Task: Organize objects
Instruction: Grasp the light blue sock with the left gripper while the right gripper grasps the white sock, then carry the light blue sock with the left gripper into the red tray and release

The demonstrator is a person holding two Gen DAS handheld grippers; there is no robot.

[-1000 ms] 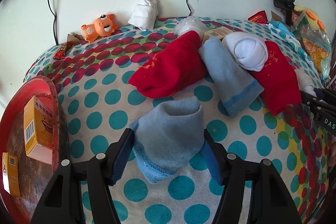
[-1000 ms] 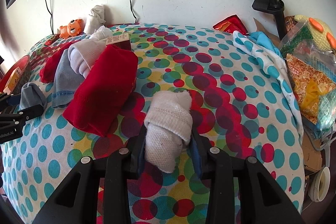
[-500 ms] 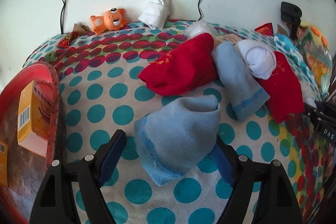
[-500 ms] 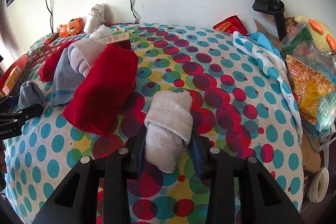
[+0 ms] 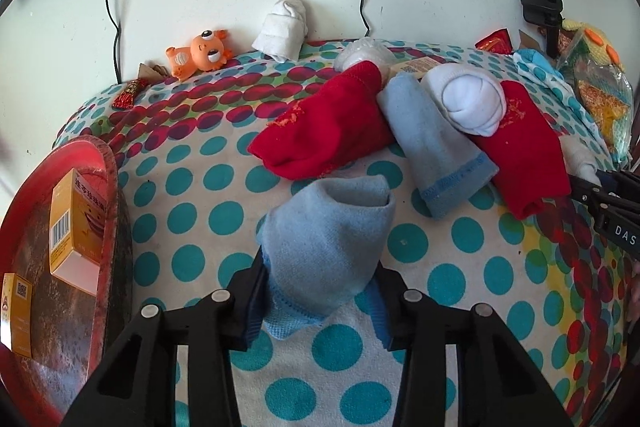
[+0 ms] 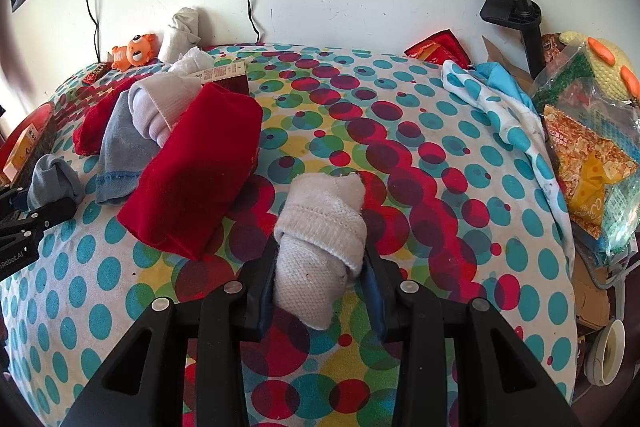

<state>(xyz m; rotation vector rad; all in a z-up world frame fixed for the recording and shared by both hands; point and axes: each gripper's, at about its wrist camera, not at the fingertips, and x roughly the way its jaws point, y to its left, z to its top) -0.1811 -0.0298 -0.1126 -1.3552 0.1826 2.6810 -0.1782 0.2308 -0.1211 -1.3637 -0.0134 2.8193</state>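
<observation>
My left gripper [image 5: 318, 301] is shut on a light blue sock [image 5: 330, 247] just above the dotted cloth. My right gripper [image 6: 320, 287] is shut on a rolled white sock [image 6: 320, 235]. Behind lies a pile: a red sock [image 5: 324, 131], a second light blue sock [image 5: 436, 147], a white sock ball [image 5: 472, 99] and another red sock [image 5: 524, 151]. The same pile shows in the right wrist view, with the red sock [image 6: 196, 171] in front. A rolled white sock [image 5: 282, 27] leans on the wall.
A red tray [image 5: 48, 219] with yellow boxes [image 5: 74, 223] sits at the left edge. An orange toy [image 5: 200, 53] lies by the wall. Snack bags [image 6: 588, 147] and a black clamp [image 6: 512, 7] stand at the right. Cables hang from wall sockets.
My left gripper opened briefly around the blue sock half a second ago, then closed on it again, nearer the pile. My right gripper and its white sock have stayed put.
</observation>
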